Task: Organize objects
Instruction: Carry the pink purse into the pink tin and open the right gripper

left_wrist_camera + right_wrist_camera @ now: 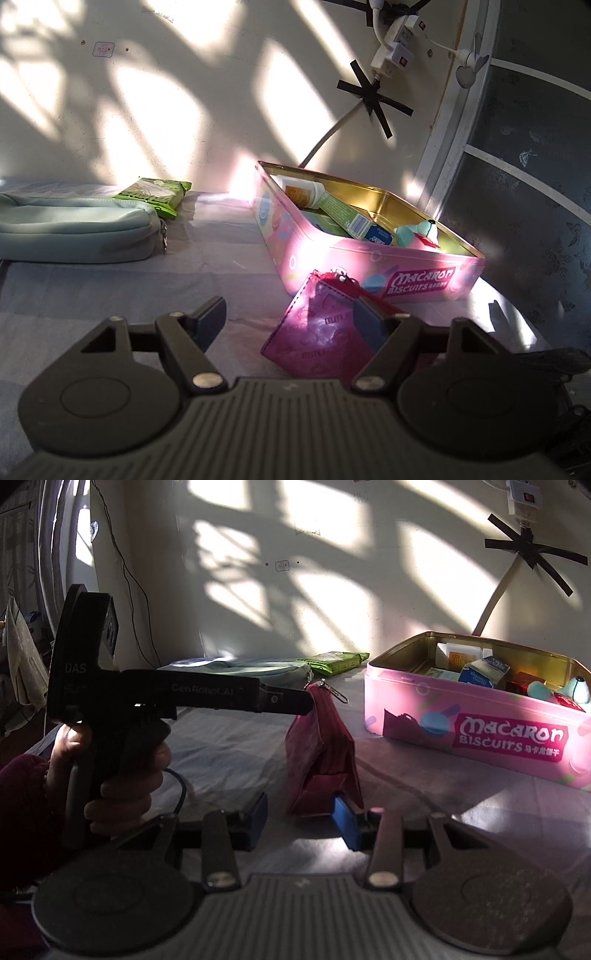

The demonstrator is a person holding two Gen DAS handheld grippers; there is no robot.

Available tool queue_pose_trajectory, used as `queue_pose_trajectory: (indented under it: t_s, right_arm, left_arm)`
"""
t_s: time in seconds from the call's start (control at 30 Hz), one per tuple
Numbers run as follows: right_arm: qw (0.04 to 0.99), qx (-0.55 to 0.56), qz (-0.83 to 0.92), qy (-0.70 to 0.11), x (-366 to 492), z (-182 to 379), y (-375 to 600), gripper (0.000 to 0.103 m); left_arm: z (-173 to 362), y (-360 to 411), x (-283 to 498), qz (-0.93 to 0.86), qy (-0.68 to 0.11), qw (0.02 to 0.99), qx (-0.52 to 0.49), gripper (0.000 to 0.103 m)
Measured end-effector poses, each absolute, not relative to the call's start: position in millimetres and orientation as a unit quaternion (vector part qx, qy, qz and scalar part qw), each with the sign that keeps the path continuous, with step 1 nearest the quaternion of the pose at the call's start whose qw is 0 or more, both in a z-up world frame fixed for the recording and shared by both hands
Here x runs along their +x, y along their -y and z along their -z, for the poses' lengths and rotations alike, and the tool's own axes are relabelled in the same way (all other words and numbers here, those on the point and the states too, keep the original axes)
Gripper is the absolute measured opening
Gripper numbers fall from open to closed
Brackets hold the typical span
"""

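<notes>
A magenta zip pouch (325, 332) stands on the cloth just in front of the pink Macaron biscuit tin (369, 266). My left gripper (291, 321) is wide open; its right finger (369, 325) touches the pouch's top edge. In the right wrist view the pouch (321, 753) stands upright, the left gripper's finger (291, 701) meets its top by the zip, and my right gripper (301, 821) is open and low at the pouch's base. The open tin (461, 731) holds small boxes, a bottle and a teal toy.
A pale teal pencil case (74, 232) and a green wipes pack (155, 192) lie at the back left by the wall. A taped cable and power strip (391, 55) hang on the wall behind the tin. A dark window frame (517, 184) is at right.
</notes>
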State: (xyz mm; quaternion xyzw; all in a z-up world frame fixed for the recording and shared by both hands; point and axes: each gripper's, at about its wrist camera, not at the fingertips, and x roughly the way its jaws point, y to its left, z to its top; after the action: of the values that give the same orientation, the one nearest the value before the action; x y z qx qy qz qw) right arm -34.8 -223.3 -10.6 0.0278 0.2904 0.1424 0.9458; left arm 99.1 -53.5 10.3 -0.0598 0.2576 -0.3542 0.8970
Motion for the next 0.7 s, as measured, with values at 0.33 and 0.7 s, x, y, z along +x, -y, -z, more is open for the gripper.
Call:
queue_pose_trajectory:
  t_s: [0.33, 0.7]
  right_arm:
    - [0.949, 0.045, -0.115, -0.291, -23.7, 22.7, 235.5, 0.037]
    - [0.953, 0.042, -0.100, -0.283, -42.0, 16.2, 256.9, 0.038]
  left_arm:
    - [-8.6, 76.6, 98.3, 0.402, -0.290, 0.864, -0.087, 0.078]
    - [-15.4, 72.1, 67.4, 0.449, -0.293, 0.841, -0.073, 0.078]
